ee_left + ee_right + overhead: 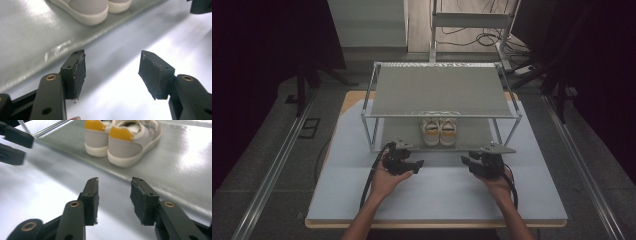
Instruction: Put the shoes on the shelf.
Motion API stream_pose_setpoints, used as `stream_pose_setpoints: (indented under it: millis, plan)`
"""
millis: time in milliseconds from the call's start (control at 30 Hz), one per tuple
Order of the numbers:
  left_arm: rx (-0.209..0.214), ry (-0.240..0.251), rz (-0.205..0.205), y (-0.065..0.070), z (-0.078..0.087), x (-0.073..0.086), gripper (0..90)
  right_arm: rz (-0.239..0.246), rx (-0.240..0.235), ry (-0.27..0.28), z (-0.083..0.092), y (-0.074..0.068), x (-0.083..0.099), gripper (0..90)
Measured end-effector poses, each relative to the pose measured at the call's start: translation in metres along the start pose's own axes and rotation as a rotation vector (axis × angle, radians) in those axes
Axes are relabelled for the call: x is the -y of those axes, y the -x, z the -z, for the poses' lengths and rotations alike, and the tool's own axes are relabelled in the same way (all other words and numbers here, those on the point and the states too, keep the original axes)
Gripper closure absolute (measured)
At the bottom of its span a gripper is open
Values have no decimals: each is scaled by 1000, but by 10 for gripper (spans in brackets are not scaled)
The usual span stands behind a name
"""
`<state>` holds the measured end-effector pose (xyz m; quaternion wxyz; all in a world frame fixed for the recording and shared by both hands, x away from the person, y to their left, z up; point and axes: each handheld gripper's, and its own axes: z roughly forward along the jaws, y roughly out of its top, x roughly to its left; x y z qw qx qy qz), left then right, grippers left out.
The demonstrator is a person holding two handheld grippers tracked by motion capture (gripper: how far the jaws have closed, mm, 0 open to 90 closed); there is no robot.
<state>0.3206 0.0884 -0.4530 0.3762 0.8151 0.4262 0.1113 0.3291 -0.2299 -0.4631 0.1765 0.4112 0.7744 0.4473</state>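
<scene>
A pair of grey-and-white shoes (pixel 439 131) with yellow heel tabs stands on the lower shelf (pixel 472 137) of a metal rack, heels toward me. My left gripper (pixel 416 164) hovers in front of the shelf, left of the shoes, open and empty. My right gripper (pixel 466 161) is to their right, also open and empty. In the left gripper view the jaws (pixel 112 56) stand wide apart over the white table, with the shoes (pixel 87 10) beyond. In the right gripper view the jaws (pixel 114 182) are parted, pointing at the shoes (pixel 122 140).
The rack's grey top shelf (pixel 442 90) overhangs the shoes, with thin metal legs (pixel 374 135) at the corners. The rack sits on a white tabletop (pixel 437 195). The left gripper (pixel 15 142) shows far off in the right gripper view. Dark floor and rails flank the table.
</scene>
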Motion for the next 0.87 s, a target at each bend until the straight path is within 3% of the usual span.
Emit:
stream_pose_setpoints:
  millis: [167,300,600,767,867]
  plan:
    - [-52,0,-22,1,13,22,367,4,-11,15,24,4,21,527]
    - [-60,11,10,-6,28,44,358,11,-4,20,44,11,41,503]
    - [-101,20,65,-26,42,67,358,-22,20,20,54,23,53,485]
    - [-106,20,63,-27,42,68,348,-4,20,18,53,23,53,482]
    - [-119,14,53,-28,40,68,334,-18,21,22,54,27,56,481]
